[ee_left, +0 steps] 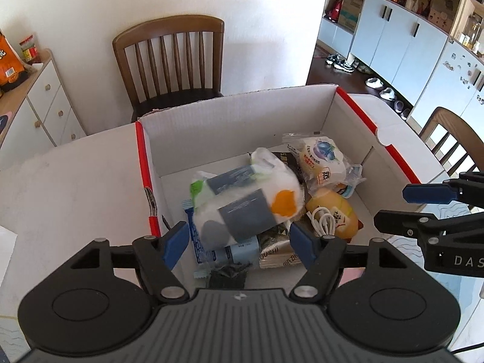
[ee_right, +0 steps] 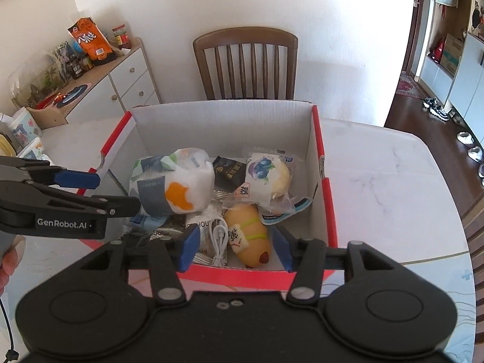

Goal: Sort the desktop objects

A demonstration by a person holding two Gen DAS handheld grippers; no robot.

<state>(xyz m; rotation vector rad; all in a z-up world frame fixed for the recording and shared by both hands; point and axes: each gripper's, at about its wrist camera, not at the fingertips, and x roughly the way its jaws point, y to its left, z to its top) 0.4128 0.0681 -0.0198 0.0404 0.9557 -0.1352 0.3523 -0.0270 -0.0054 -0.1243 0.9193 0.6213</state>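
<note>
Hovering with jaws apart, left gripper (ee_left: 239,242) is sitting over the tissue pack (ee_left: 242,202) atop the box (ee_left: 233,115) pile, apparently released; right gripper (ee_right: 236,249) is waiting, spread and empty.

Both cameras sit just behind their tongs, looking forward and steeply down into the box (ee_left: 230,127) on the desk (ee_left: 66,175), close above its near rim. The left view looks from the box's left, the right view from its right. Both share the box (ee_right: 224,127), its contents, the chair (ee_left: 169,60) and each other's tongs.
</note>
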